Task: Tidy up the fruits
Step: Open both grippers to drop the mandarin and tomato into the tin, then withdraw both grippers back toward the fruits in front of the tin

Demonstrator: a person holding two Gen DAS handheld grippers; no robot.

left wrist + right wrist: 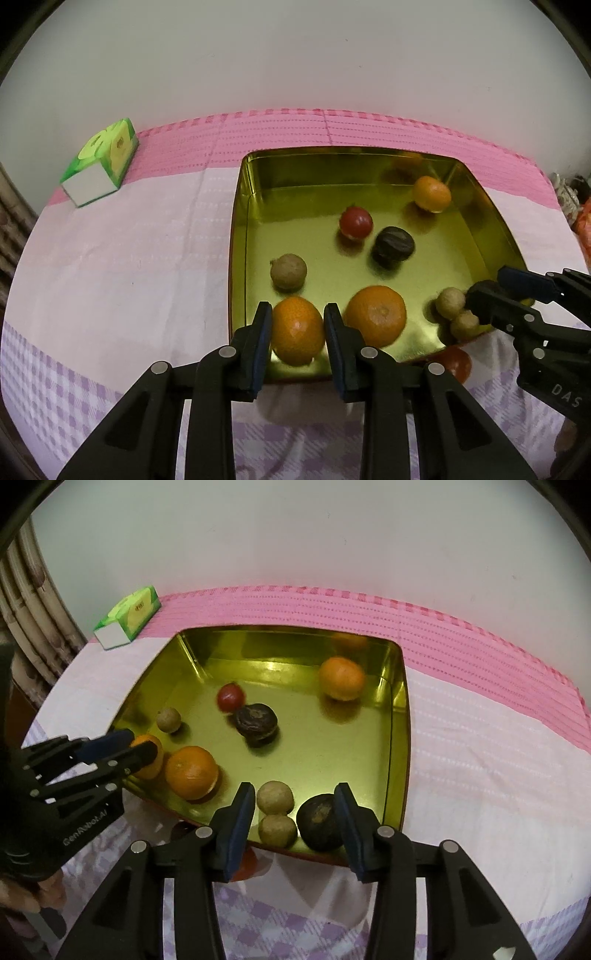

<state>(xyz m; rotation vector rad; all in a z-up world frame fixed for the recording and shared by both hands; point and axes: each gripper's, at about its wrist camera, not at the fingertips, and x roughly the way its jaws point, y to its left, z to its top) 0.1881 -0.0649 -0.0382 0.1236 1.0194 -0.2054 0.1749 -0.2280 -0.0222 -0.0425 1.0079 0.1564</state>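
Note:
A gold tin tray [243, 236] [400, 738] holds several fruits. My left gripper [297, 314] is shut on a small orange [297, 330] at the tray's near left corner; it also shows in the right wrist view [147, 755]. A bigger orange [376, 315] [191, 771] lies beside it. My right gripper [295, 797] is open over the near right corner, around two tan round fruits [275, 797] and a dark fruit [319, 827]. It enters the left wrist view [491, 286] from the right.
In the tray lie a red fruit [355, 221], a dark fruit [393, 243], a tan fruit [288, 271] and a far orange [431, 194]. A red fruit [456, 363] lies on the cloth outside the near rim. A green tissue box [101, 166] stands far left.

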